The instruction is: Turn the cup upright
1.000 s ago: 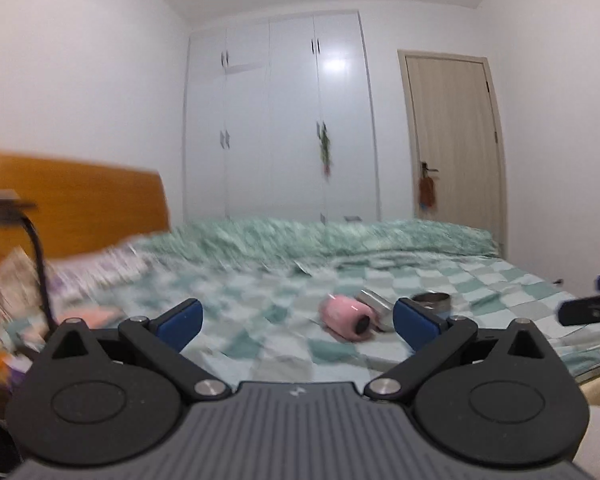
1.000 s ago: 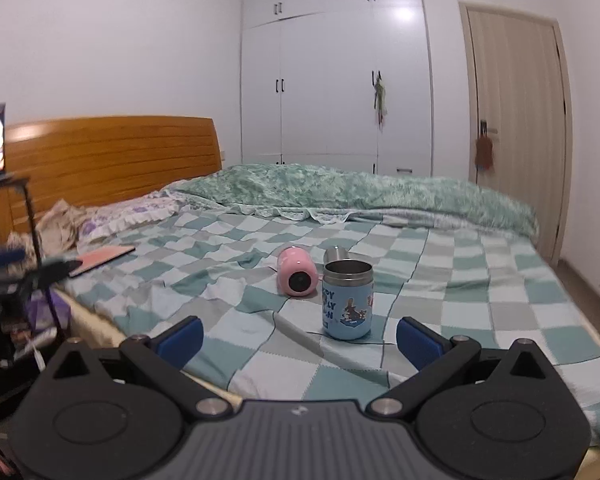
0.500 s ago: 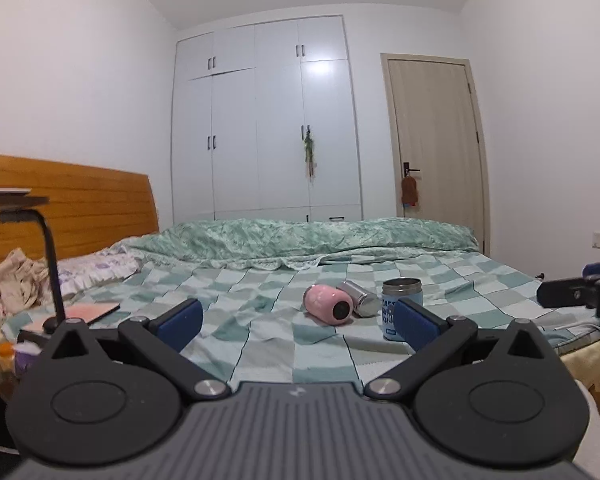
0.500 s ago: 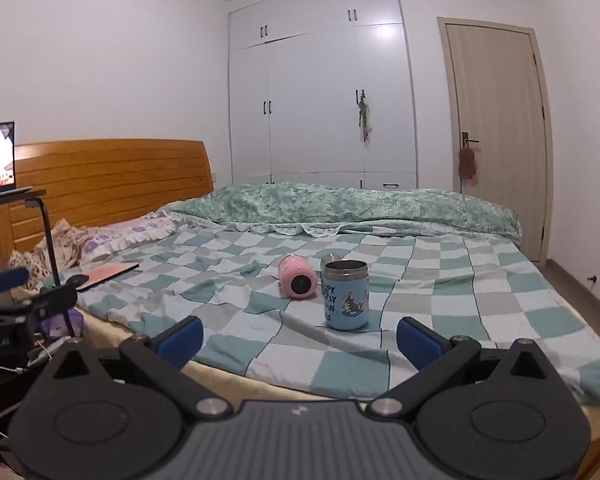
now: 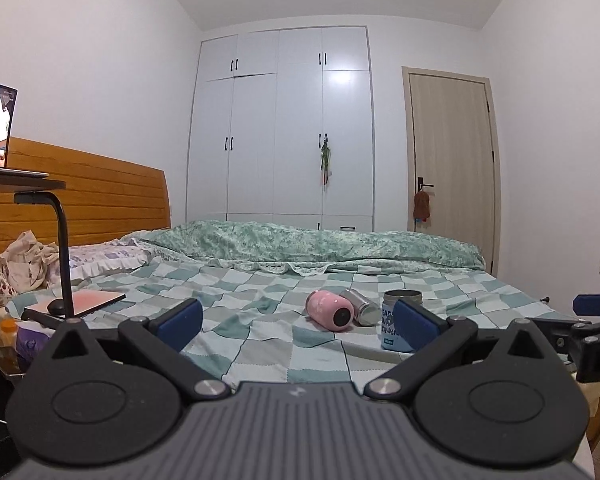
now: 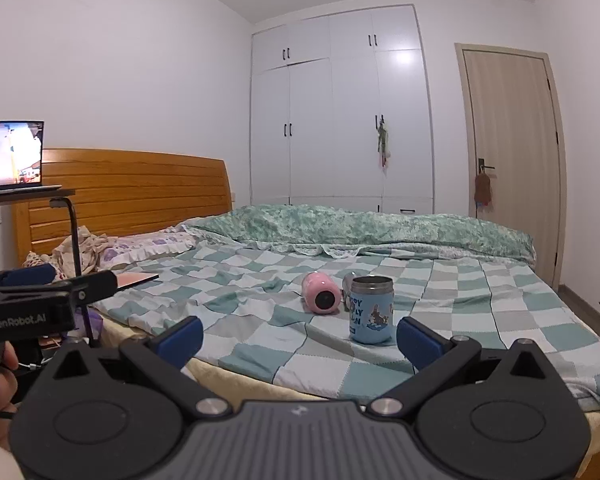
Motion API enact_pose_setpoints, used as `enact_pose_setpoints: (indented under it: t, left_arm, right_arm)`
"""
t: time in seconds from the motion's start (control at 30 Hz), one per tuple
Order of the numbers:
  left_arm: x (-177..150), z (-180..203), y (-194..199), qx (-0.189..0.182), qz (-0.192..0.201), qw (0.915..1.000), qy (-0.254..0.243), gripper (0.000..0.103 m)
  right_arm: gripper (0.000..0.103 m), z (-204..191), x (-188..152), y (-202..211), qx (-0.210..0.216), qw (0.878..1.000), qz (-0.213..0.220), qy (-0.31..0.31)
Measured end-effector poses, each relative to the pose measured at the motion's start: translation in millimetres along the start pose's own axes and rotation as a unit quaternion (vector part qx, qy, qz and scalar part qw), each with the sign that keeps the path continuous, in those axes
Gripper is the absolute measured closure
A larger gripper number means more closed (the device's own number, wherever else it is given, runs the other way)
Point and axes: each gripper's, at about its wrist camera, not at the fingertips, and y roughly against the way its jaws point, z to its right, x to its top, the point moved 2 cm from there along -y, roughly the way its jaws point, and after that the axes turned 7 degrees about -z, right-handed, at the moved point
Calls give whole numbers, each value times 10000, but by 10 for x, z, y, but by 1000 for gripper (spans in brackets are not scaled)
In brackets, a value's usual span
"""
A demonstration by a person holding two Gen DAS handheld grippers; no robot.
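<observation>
A pink cup (image 5: 329, 310) lies on its side on the checked bedspread, its dark end toward me; it also shows in the right wrist view (image 6: 320, 293). A silver cup (image 5: 359, 307) lies on its side right behind it, mostly hidden in the right wrist view (image 6: 347, 280). A blue printed cup (image 6: 371, 308) stands upright next to them, partly behind my left finger in the left wrist view (image 5: 389, 322). My left gripper (image 5: 298, 328) is open and empty, well short of the cups. My right gripper (image 6: 300, 338) is open and empty, back from the bed edge.
The bed (image 6: 480, 300) has a rolled green quilt (image 6: 360, 224) at the far side and a wooden headboard (image 6: 132, 188) at left. A black stand (image 5: 62, 248) with a laptop (image 6: 10, 156) rises at the left. A tablet (image 5: 96, 300) lies on the bed. The bed's front edge (image 6: 252, 380) is close.
Both grippers have pulled back and tilted up from the bed, so the cups look smaller and farther. The cups have not moved. Both grippers stay open.
</observation>
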Motion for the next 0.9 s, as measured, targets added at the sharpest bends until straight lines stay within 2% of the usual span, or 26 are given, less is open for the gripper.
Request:
enact_pose_setpoints:
  t: [0.9]
  left_arm:
    - [-28,27,-2,-39,45,10000,-5,0]
  right_arm:
    - [0,-11,-42,-62,-67,9998,-173,-102]
